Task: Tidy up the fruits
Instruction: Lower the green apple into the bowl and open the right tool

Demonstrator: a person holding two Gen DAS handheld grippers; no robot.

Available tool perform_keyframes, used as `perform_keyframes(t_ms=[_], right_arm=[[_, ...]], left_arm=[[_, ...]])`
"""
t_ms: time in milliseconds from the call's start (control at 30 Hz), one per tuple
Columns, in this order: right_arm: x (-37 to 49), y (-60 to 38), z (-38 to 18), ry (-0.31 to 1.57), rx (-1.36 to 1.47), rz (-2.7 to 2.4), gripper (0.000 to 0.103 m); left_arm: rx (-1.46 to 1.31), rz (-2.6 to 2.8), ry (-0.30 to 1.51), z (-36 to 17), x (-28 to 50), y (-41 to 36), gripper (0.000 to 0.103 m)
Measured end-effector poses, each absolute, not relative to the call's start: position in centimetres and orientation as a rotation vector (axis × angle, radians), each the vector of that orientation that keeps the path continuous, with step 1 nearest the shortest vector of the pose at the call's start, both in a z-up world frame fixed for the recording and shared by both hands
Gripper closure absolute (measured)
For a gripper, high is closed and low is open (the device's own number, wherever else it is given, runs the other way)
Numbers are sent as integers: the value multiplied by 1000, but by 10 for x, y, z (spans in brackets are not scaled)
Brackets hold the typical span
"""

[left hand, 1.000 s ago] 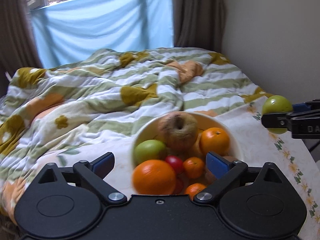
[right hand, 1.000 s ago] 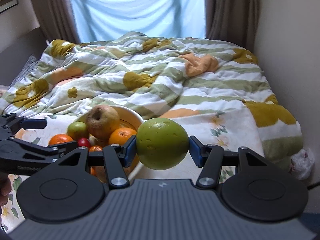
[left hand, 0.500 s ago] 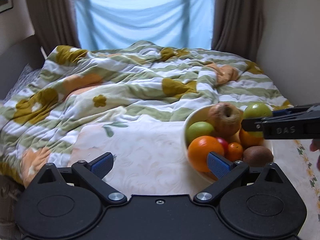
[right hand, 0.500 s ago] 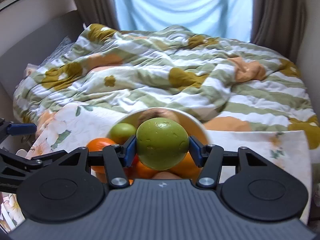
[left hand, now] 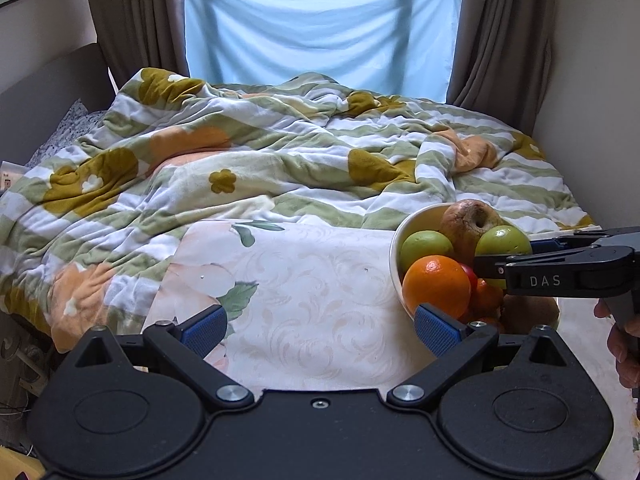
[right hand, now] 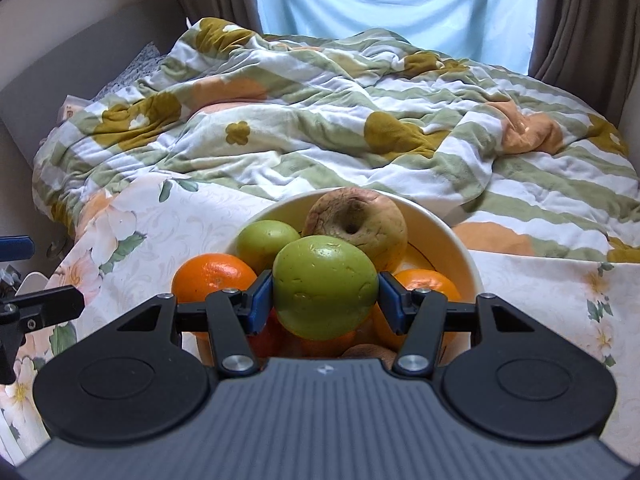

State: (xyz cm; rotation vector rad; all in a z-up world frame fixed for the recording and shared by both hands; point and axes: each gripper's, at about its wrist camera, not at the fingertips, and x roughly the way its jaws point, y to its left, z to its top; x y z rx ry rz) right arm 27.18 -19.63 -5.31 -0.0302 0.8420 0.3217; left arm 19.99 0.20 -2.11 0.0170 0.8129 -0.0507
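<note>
The right gripper [right hand: 325, 294] clamps a green apple [right hand: 325, 286] between blue pads; the left gripper [left hand: 320, 326] gapes empty toward twelve o'clock.

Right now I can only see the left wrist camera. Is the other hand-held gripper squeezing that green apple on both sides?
Observer: Yes. The right wrist view shows the right hand-held gripper with a blue pad pressed on each side of the green apple.
Operator: Is there room in the bowl?
Observer: Some, I think. The bowl has bare inside wall at its far right.
Operator: Any fruit I can't see?
Observer: A second orange sits just behind the gripper's right pad.
</note>
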Motion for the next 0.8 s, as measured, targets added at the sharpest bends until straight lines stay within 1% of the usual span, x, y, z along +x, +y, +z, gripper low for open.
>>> perform_keyframes(t_ms=[400,433,500,567,800], right_arm=[[271,-199,-59,826,-34,343,29],[270,-199,-59,821,-36,346,28],[266,-200,-57,804,-40,347,21],[263,-202,-55,786,-35,349,18],[246,-211,-36,747,-36,370,18]], left_arm=[[7,-49,821,-28,197,-3,1],[6,-48,821,-29,197,-3,1],[7,-45,817,-29,195,-5,1],[9,-41,811,-28,193,-5,1],[-14,-11,759,-11,174,-11,1]])
